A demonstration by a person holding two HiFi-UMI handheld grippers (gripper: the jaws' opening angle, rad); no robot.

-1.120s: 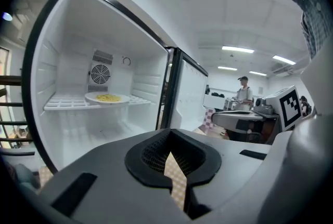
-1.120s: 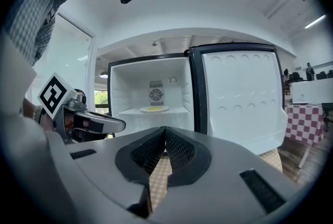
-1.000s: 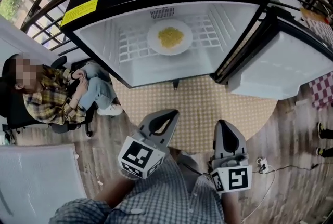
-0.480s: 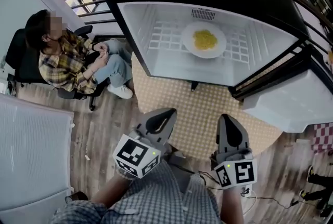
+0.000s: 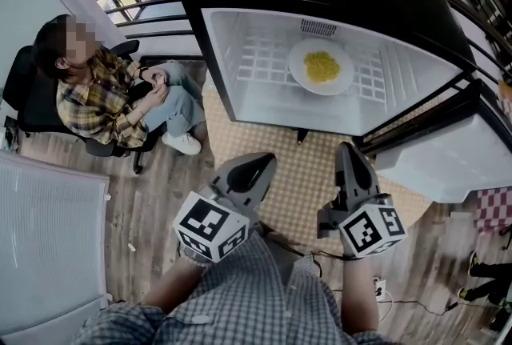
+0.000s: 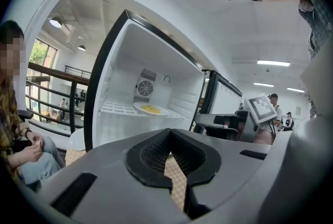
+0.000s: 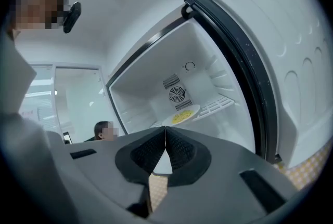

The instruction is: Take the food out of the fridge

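A white plate of yellow food [image 5: 321, 66] rests on the wire shelf inside the open black fridge [image 5: 240, 55]; it shows as a plate [image 6: 150, 109] in the left gripper view and as a plate [image 7: 180, 115] in the right gripper view. My left gripper [image 5: 260, 164] hangs in front of the fridge, jaws shut with nothing in them. My right gripper [image 5: 349, 151] is beside it, also shut and holding nothing. Both point toward the fridge opening, well short of the shelf.
The fridge door [image 5: 448, 159] stands open at the right. The fridge sits on a round woven-top table [image 5: 320, 167]. A seated person in a plaid shirt [image 5: 104, 103] is at the left. A white panel [image 5: 48, 247] lies at the lower left.
The view has swung so the fridge sits further right and the seated person is more in view. Both grippers have moved up toward the fridge; the right one has rolled.
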